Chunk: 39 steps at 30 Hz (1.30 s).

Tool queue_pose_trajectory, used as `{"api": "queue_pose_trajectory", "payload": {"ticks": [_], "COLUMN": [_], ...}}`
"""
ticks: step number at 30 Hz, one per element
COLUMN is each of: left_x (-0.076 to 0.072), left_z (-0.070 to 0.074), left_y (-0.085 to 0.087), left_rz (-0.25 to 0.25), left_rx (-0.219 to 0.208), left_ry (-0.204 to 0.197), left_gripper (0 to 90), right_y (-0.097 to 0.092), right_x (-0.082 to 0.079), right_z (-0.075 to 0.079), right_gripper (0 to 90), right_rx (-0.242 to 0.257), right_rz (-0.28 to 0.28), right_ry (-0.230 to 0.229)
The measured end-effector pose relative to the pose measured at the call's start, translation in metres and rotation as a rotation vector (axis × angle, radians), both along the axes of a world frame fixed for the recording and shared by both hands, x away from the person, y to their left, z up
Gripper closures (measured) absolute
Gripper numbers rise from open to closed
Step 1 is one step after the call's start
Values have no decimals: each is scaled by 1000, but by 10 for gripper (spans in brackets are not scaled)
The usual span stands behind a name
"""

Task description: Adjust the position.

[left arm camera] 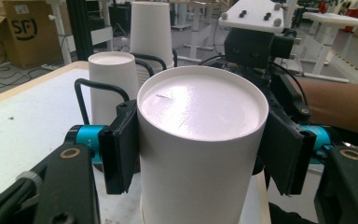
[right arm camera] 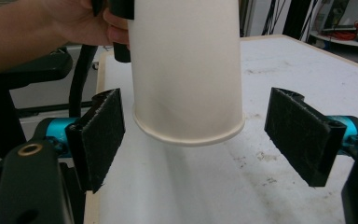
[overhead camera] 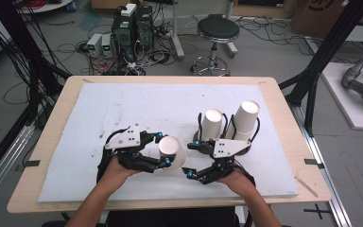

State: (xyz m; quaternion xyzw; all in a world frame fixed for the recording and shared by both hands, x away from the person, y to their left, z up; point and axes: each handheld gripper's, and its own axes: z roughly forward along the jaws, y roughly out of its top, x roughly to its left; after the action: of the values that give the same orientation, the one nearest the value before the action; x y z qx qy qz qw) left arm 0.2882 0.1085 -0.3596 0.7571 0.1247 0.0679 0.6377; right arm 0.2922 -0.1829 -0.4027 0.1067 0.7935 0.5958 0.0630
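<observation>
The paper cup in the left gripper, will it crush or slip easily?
The paper cup looks thin-walled and hollow, so it is probably light and may dent under a hard squeeze. The left gripper presses flat pads on both sides; the smooth tapered wall might slip.

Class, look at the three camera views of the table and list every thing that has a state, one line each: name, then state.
Held paper cup: upside down, lifted off the table, clamped by the left gripper.
Left gripper: shut on the held paper cup.
Right gripper: open, jaws either side of the held cup's rim, not touching.
Short paper cup: upside down, standing on the table.
Tall cup stack: upside down, standing on the table.
</observation>
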Motion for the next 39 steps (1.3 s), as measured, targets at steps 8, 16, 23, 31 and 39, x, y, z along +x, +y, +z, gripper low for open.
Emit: {"api": "queue_pose_trajectory", "payload": {"ticks": [8,16,23,31,39], "left_x": [1,-2,-2,-5,-3], "left_z": [-5,-6,-8,-5,5], "left_y": [-2,-13,-13,-13,-13], "left_rz": [-29,-60,-49,-33,-66], "left_rx": [-12,-17,-23,46,77], "left_ry": [21,16,19,-34,-52], "left_gripper": [354,353,354,271,221], "right_y": [12,22,23,18,17], "right_x": [5,4,6,6,5], "right_z": [-1,-6,-11,-8,-8], "right_gripper": [203,203,273,363,368], "right_rx": [15,-4,-16,-60,-85], "right_rz": [48,93,86,108,126], "right_ry": [6,21,20,5,-4]}}
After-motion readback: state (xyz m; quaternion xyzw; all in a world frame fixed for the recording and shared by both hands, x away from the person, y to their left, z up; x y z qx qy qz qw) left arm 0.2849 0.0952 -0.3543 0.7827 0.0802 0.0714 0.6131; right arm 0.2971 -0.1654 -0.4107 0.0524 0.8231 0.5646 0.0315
